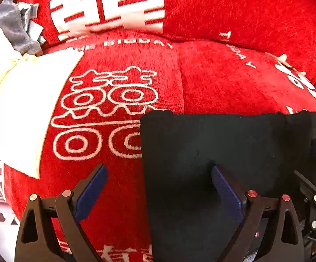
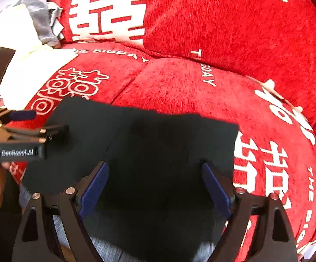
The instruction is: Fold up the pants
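Black pants [image 1: 227,152] sit folded into a flat rectangular block on the red sofa cushion [image 1: 223,83] (white characters and "THE BIGDAY" printed on the cover), toward the front edge of the seat. Left gripper [image 1: 159,187] jaws wide open, nothing held: its right finger is over the pants, its left finger over bare red fabric, so it straddles the block's left edge. Right gripper [image 2: 155,183] also wide open, empty, both fingers over the black cloth near the block's right half. From the right wrist view the left gripper shows at the far left, by the pants' left corner; can't tell if it touches. Cream cloth [image 1: 20,109] lies at the left end of the seat, grey garment [image 1: 14,26] bunched behind it against the back cushion [image 1: 234,6].
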Demonstrator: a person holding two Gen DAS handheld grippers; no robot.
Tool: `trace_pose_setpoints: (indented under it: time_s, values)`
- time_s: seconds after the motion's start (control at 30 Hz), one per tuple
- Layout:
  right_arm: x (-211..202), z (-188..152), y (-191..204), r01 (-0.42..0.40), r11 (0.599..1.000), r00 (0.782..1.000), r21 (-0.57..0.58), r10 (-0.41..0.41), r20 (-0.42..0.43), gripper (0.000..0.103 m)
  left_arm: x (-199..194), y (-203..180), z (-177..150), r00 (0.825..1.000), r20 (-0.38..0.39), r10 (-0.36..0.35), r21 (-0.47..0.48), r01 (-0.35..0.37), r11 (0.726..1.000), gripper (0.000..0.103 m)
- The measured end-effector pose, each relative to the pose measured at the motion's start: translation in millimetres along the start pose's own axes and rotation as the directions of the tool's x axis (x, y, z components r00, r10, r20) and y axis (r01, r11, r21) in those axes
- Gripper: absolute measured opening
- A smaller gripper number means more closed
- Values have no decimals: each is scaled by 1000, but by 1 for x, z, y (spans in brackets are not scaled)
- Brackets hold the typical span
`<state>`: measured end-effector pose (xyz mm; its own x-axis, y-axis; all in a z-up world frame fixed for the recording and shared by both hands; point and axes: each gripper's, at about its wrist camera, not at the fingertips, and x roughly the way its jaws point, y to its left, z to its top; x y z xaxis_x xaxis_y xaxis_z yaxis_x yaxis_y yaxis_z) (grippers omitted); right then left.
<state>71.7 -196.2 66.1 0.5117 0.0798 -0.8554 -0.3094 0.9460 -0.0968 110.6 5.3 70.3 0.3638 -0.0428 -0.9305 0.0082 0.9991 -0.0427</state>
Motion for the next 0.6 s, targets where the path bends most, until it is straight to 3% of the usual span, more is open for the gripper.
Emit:
trace_pose_setpoints:
  time_s: [0.1, 0.2, 0.47, 0.6]
  values:
    - [19, 9, -5, 43, 999, 999, -10, -43, -21, 103, 11, -1, 7, 1000, -23, -4, 0, 4, 1000, 97]
    - [35, 15, -20, 16, 998, 999, 58, -13, -41, 103, 22, -5, 16, 999, -46, 5, -10, -5, 1000, 103]
    - [43, 18, -33, -28, 997, 998, 78, 32, -56, 103, 26, -12, 33, 997, -79, -8, -16, 7, 1000, 103]
    - [14, 21, -50, -28, 985, 999, 173, 32, -25, 103, -7, 5, 35, 999, -2, -48, -84, 48, 995, 103]
